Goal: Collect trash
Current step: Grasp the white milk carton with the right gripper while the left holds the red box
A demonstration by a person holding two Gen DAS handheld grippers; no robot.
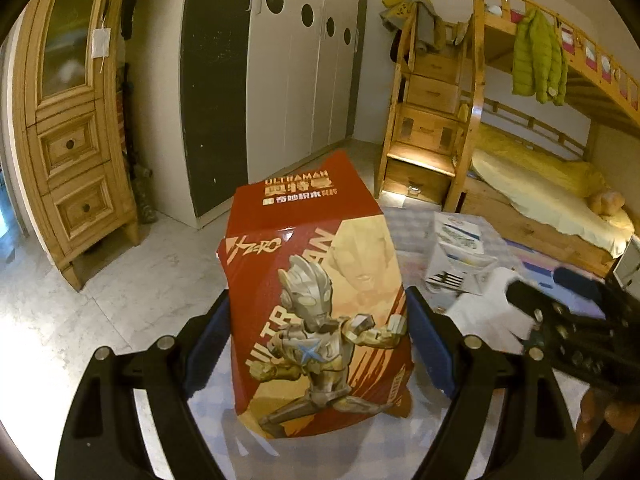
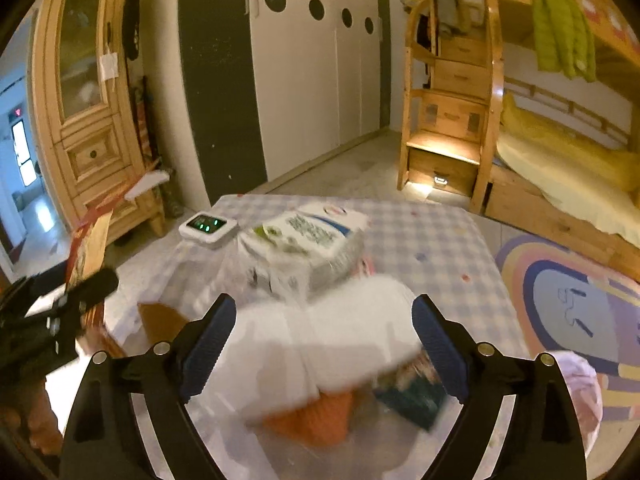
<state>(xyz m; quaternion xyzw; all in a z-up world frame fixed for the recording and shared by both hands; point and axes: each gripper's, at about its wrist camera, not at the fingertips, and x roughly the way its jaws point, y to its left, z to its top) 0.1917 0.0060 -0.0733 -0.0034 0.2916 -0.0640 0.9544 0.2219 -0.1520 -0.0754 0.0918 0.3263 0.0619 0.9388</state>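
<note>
A: What does the left gripper (image 1: 318, 344) hold?

B: The red box (image 1: 316, 300). The jaws stand wide and clamp it on its two long sides, near its lower half. It looks raised over the near part of the table (image 2: 440, 240); if it touches the cloth I cannot tell.

A: How will it handle?

B: I judge it is light cardboard, maybe empty. The printed faces are smooth and a little slippery, and the walls can bend in if one presses hard. A hold low on the sides, near the corners, seems the stiffest.

A: And the right gripper (image 2: 324, 344)?

B: Its jaws are spread apart. White paper (image 2: 320, 340), blurred, lies between them, over a clear bag (image 2: 320, 432) with orange and dark scraps. The pads do not seem to press on it. The paper is soft and thin, so it will crumple; better to pinch it in the middle.

A: Farther on?

B: A white carton (image 2: 308, 240) lies toward the far edge, also light and crushable. Beside it, at the far left corner, is a small device (image 2: 208, 228) with green lights.
</note>
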